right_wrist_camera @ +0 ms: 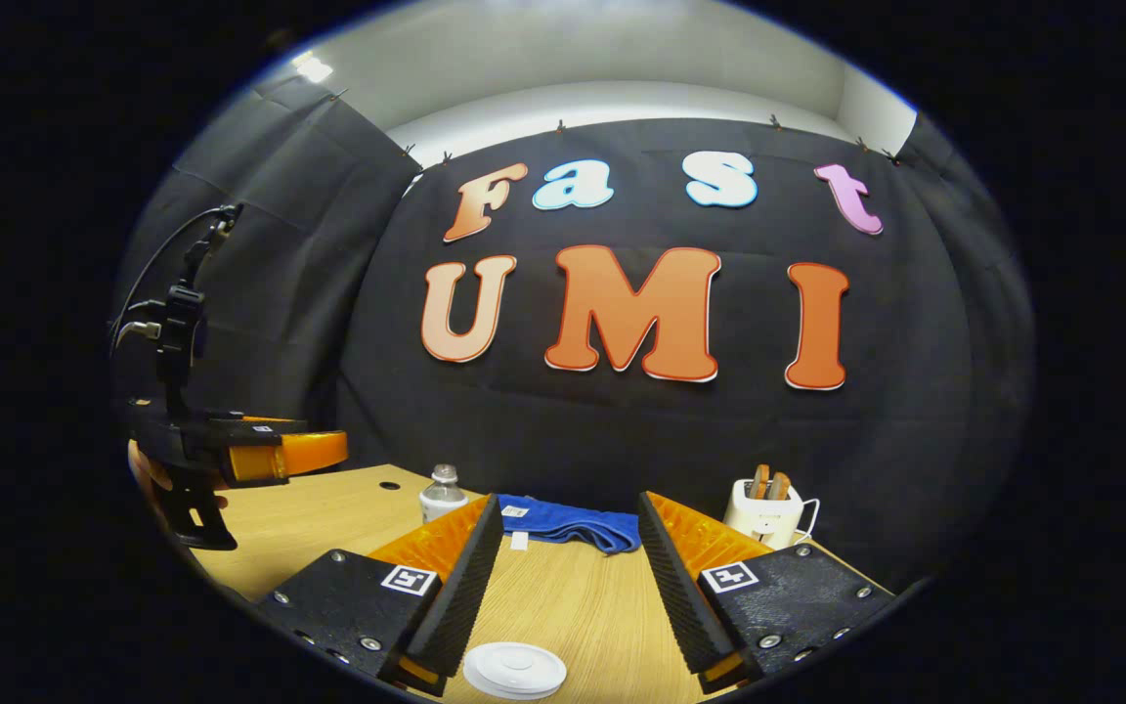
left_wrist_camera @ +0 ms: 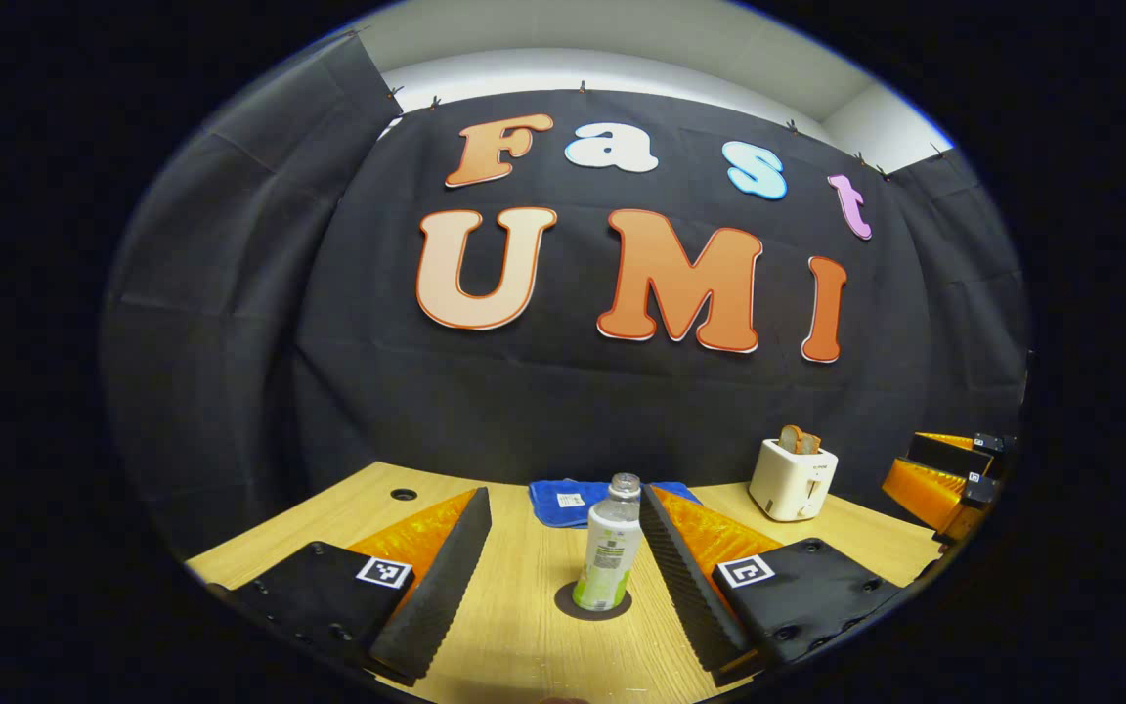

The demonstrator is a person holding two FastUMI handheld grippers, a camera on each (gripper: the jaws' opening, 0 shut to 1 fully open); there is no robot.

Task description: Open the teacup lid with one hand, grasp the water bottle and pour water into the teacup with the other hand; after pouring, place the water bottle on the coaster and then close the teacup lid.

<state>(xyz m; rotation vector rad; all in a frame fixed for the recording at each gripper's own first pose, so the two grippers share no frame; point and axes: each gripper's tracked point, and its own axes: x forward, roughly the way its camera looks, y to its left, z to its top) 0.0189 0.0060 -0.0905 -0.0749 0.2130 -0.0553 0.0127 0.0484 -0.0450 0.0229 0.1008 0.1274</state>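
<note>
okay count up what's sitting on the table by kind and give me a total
Bottle: 1
Coaster: 1
Cloth: 1
Toaster: 1
Lid: 1
Total: 5

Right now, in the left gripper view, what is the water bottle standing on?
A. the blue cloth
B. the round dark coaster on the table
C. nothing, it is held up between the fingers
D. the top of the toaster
B: the water bottle stands upright on the round dark coaster on the wooden table, between the open fingers of the left gripper, which do not touch it.
</note>
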